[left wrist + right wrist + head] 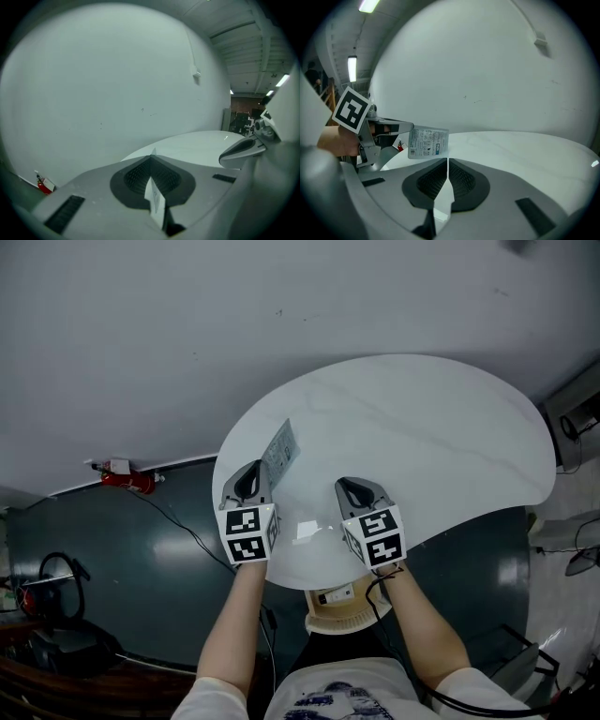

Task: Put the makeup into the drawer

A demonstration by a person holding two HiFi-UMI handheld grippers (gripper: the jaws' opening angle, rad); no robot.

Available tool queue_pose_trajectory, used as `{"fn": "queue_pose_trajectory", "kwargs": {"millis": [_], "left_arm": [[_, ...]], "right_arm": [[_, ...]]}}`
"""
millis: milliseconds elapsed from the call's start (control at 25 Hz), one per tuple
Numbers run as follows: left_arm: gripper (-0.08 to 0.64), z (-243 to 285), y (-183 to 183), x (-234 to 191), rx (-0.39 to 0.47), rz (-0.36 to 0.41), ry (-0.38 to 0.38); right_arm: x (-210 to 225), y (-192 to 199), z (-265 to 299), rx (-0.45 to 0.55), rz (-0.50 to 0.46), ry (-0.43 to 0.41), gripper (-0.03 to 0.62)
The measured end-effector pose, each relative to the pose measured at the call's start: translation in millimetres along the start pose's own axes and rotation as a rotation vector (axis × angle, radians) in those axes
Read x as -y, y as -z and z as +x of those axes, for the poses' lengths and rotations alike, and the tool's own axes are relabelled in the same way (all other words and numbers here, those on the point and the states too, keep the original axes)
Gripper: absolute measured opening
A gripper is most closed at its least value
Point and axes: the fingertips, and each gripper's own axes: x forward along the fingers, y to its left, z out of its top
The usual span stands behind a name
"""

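Note:
A flat pale makeup sachet with small print sticks up and forward from my left gripper, which is shut on it above the near left rim of the round white table. In the right gripper view the sachet hangs from the left gripper. In the left gripper view only its edge shows between the closed pads. My right gripper hovers over the table's near edge, shut. Only a pale sliver shows behind its tip, and I cannot tell what that is.
Past the table stands a plain grey wall. A red object lies at its foot, with cables across the dark floor. Black gear sits at the far left, a beige round thing is under the table's near edge, and dark furniture is at the right.

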Motion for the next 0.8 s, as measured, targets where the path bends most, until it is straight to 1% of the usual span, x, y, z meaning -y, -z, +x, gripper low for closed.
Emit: {"fn": "queue_pose_trajectory", "kwargs": {"millis": [400,600,800], "left_arm": [[0.044,-92.0,9.3,-0.4,0.019,0.028,0.009],[0.044,-136.4,14.7,-2.5,0.039,0.041,0.027],[0.044,-176.1,19.4,8.0,0.055,0.053,0.047]], "right_arm": [[-54.2,3.7,-66.5,0.048,0.028,0.015,0.026],[-85.7,5.3,-93.0,0.075,0.033,0.020,0.026],[-107.1,11.0,-123.9,0.098,0.033,0.028,0.026]]}}
